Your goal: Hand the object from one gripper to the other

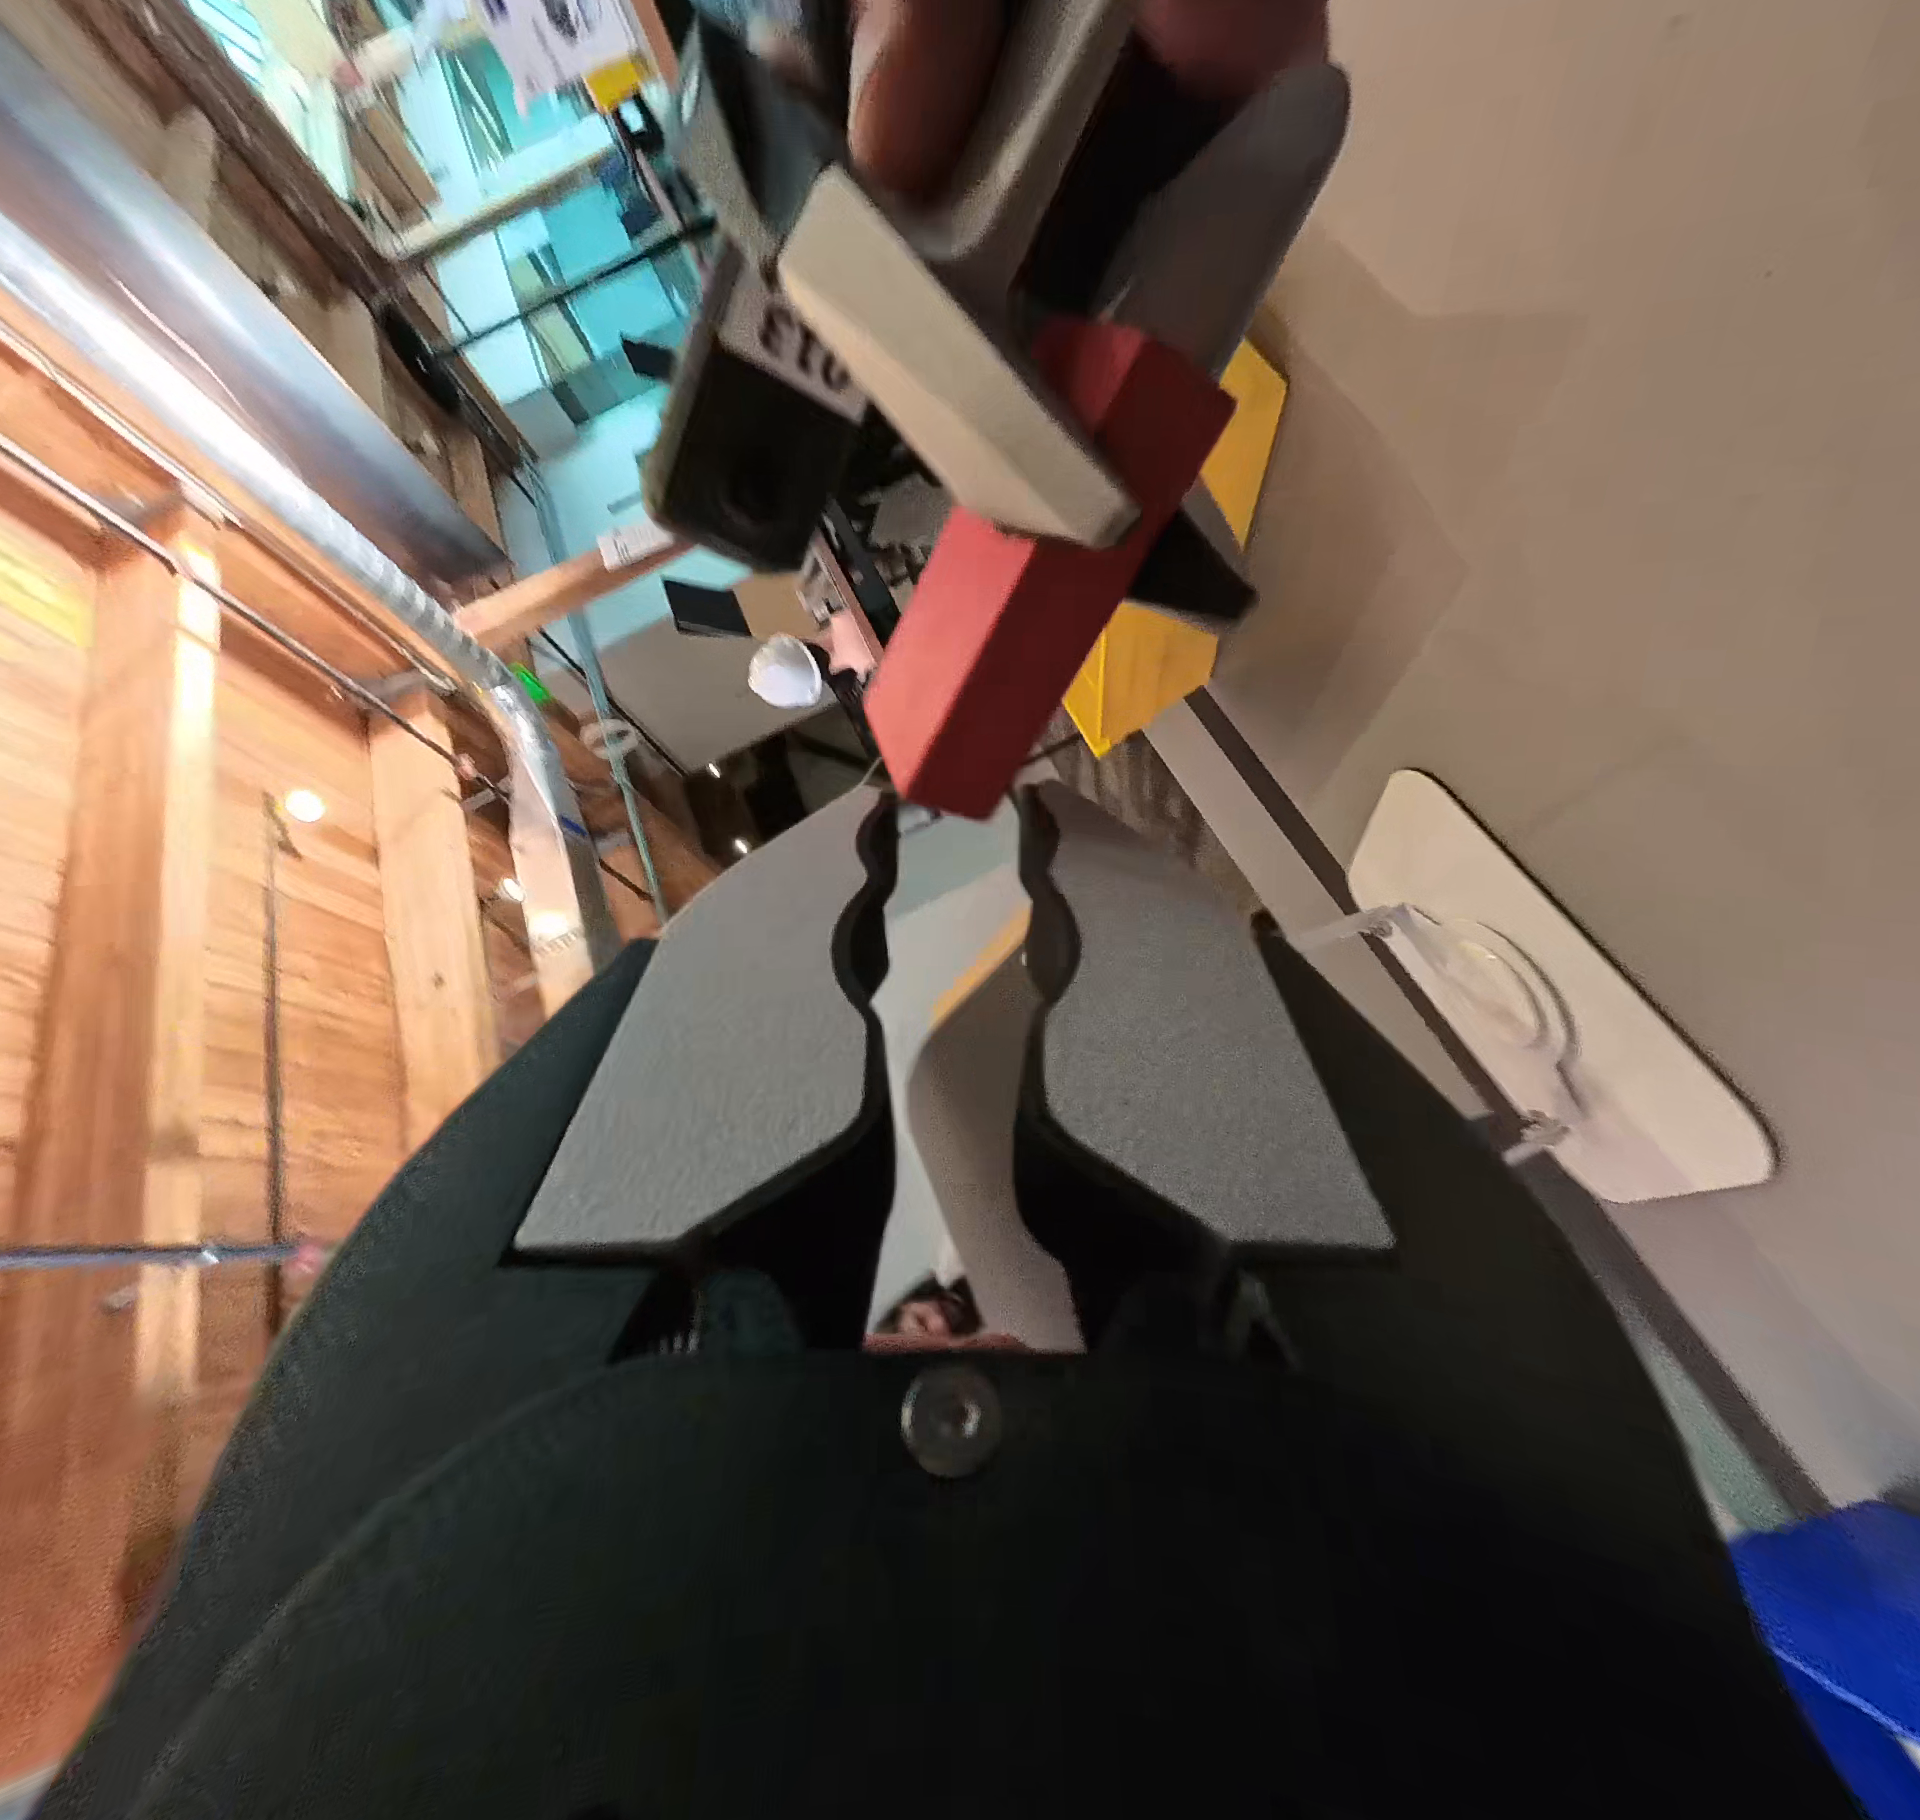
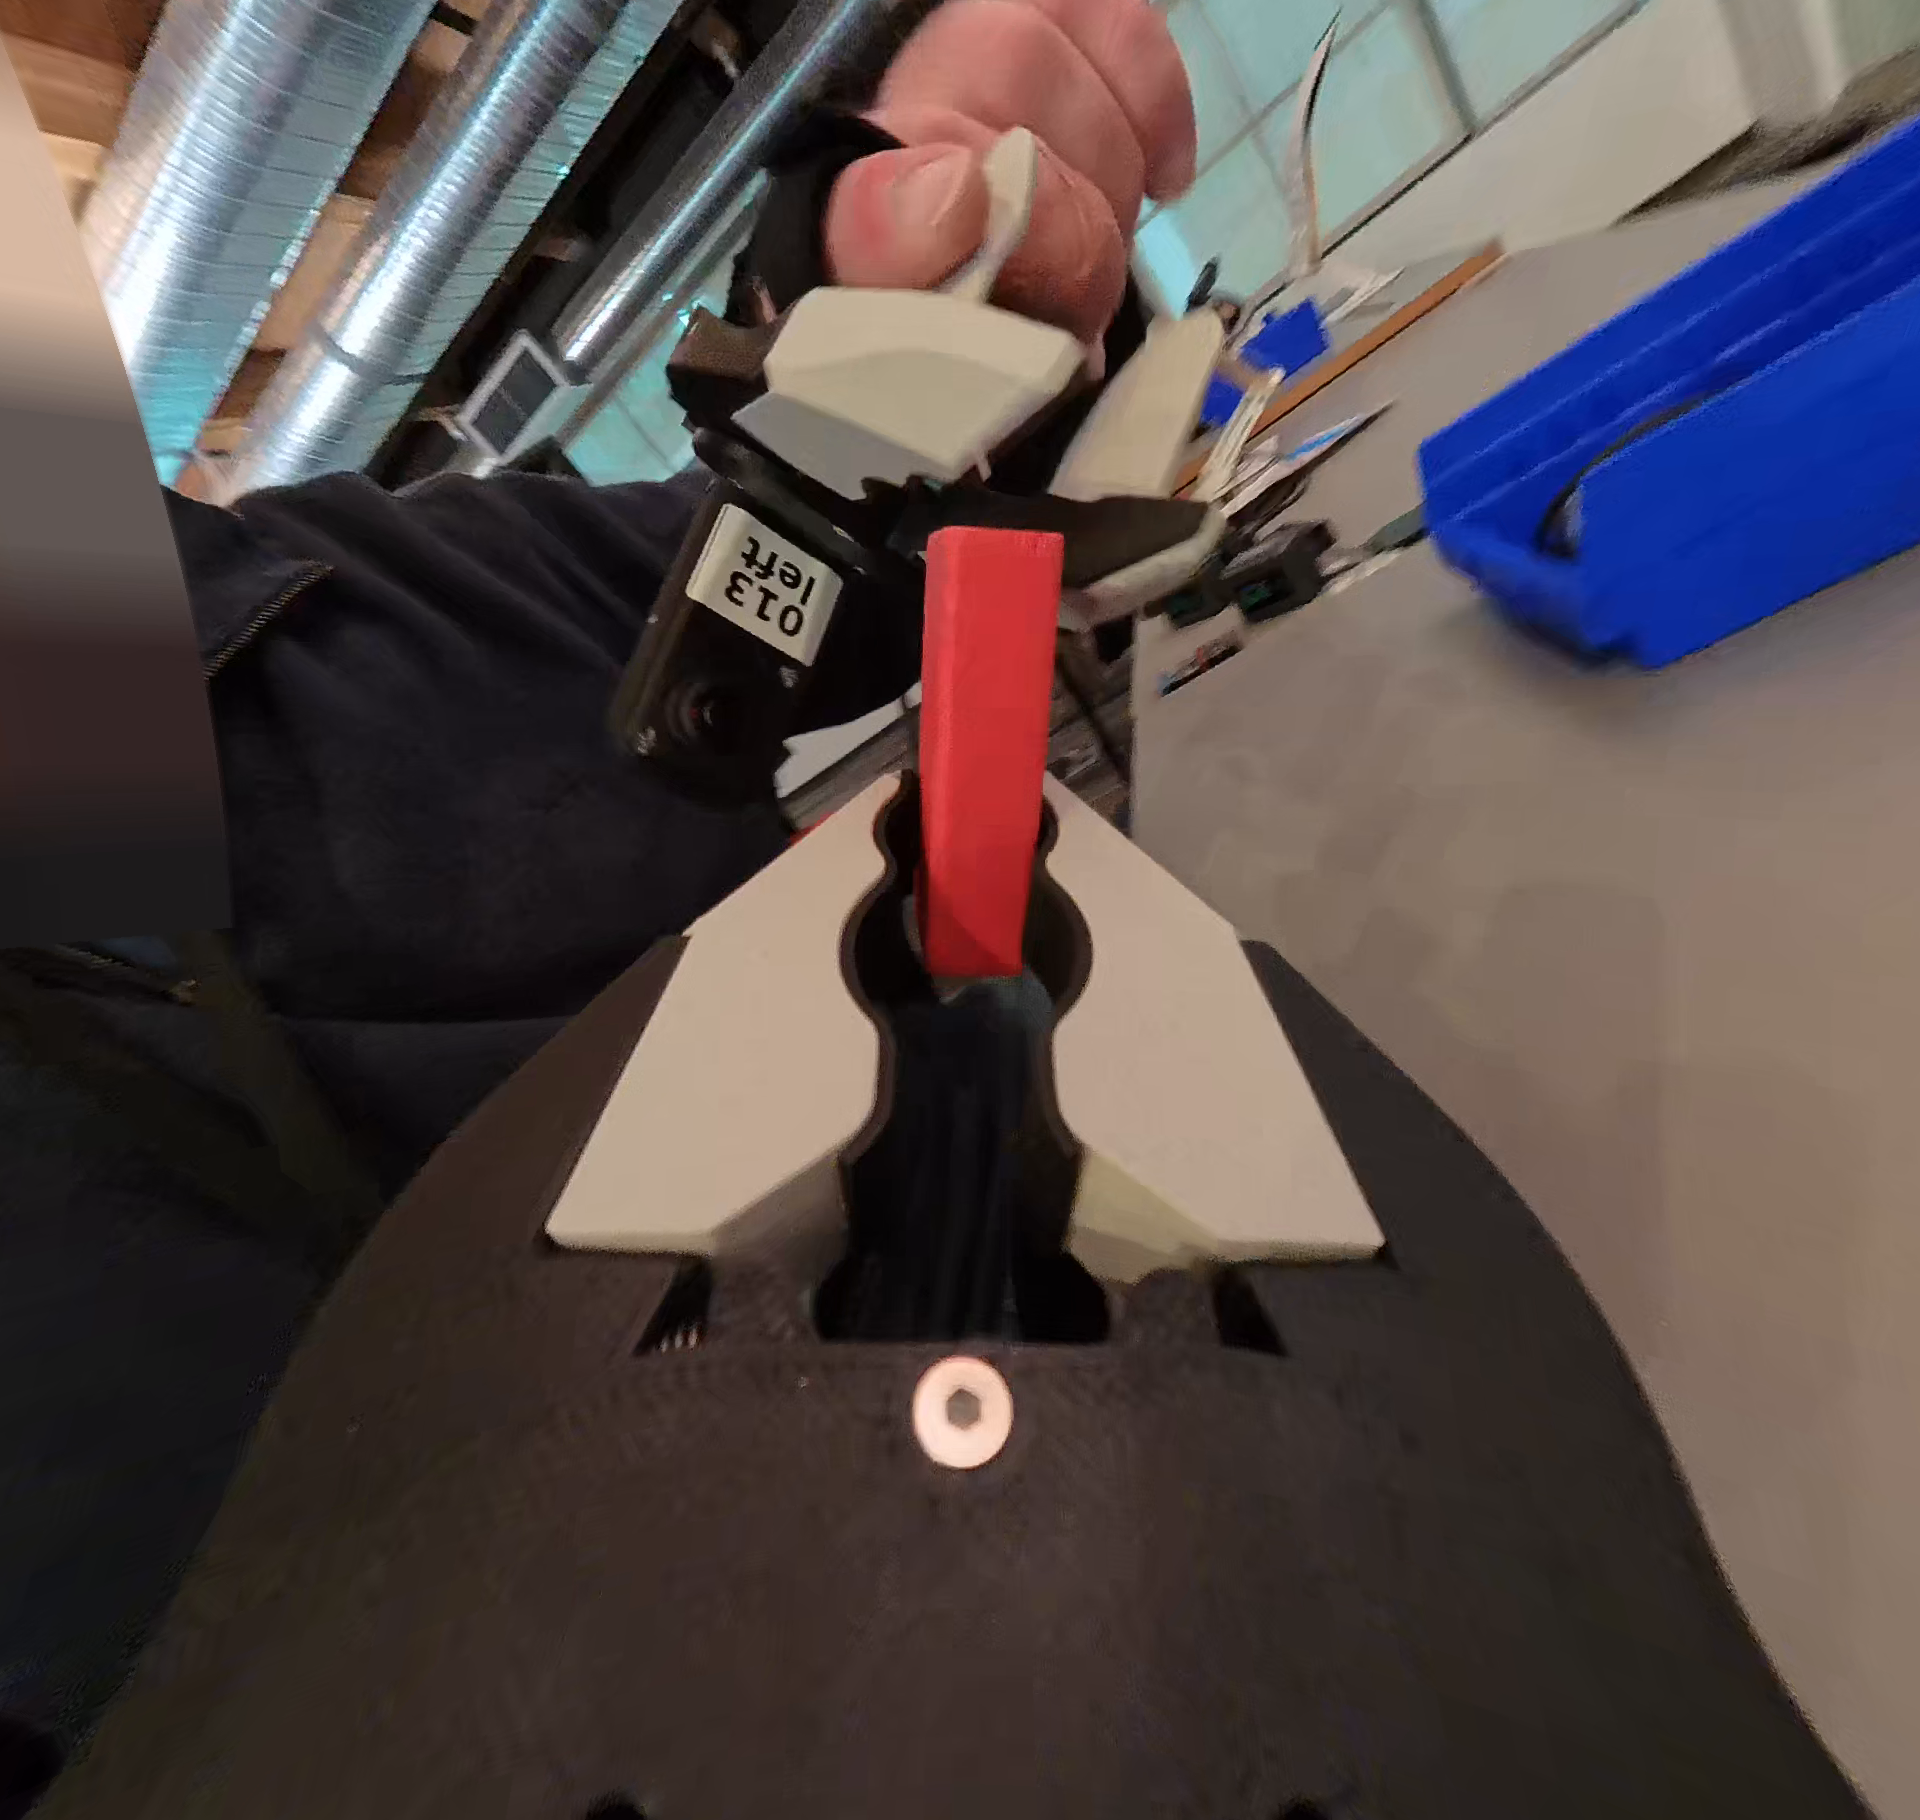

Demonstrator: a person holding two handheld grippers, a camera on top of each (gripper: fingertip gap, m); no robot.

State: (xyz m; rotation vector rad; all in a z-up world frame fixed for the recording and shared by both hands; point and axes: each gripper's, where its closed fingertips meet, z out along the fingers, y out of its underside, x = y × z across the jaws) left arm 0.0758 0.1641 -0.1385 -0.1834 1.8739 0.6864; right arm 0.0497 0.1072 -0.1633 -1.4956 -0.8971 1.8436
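Open and unobstructed between the fingers of the left gripper (image 1: 951, 820), from tips back to base. Met right at that mouth by the near end of the red block (image 1: 997, 648), clamped in the right gripper (image 1: 1153, 544) and slanting away to the far right. No room left between the right gripper's fingers, filled by the block. Hemmed in on the right by the grey table (image 1: 1610, 420), with a yellow bin (image 1: 1153, 669) just behind the block, a white pad (image 1: 1662, 1126) nearer, and a blue bin (image 2: 1683, 440) well apart. Crowded on the left, in the right wrist view, by a dark sleeve (image 2: 436, 731). Free air above the table around both grippers.
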